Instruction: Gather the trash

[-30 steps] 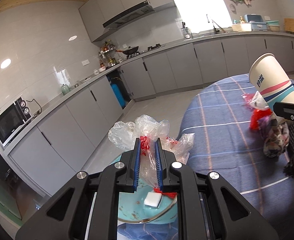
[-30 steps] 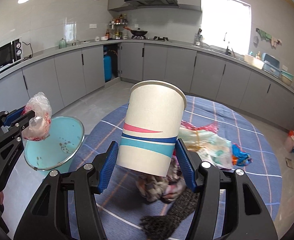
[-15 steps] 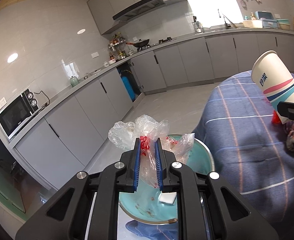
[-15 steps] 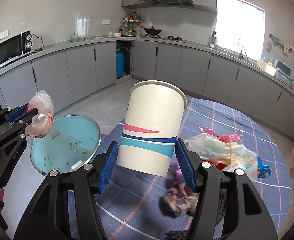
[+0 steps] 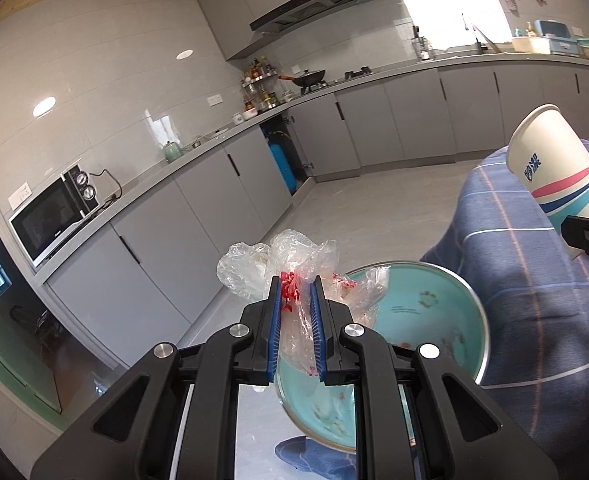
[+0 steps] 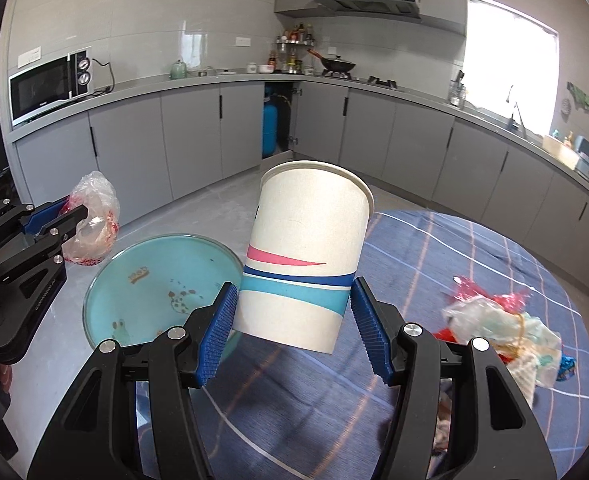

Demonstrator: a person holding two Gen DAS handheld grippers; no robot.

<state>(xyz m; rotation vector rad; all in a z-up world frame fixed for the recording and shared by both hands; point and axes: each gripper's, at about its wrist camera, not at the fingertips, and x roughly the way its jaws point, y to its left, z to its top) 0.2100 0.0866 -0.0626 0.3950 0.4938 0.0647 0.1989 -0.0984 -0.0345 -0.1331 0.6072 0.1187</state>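
Observation:
My left gripper is shut on a crumpled clear plastic bag with red print, held in the air above the floor beside a teal bowl. It also shows in the right wrist view with the bag. My right gripper is shut on a white paper cup with pink and blue stripes, held upright and slightly tilted above the table's left edge. The cup shows at the right of the left wrist view.
A round table with a blue plaid cloth lies ahead on the right. A heap of plastic wrappers lies on it. The teal bowl sits at the table's left edge. Grey cabinets line the walls.
Both grippers have swung left, away from the table, each keeping its hold. The wrapper heap has slid to the right of the right wrist view. The bowl looks larger in view.

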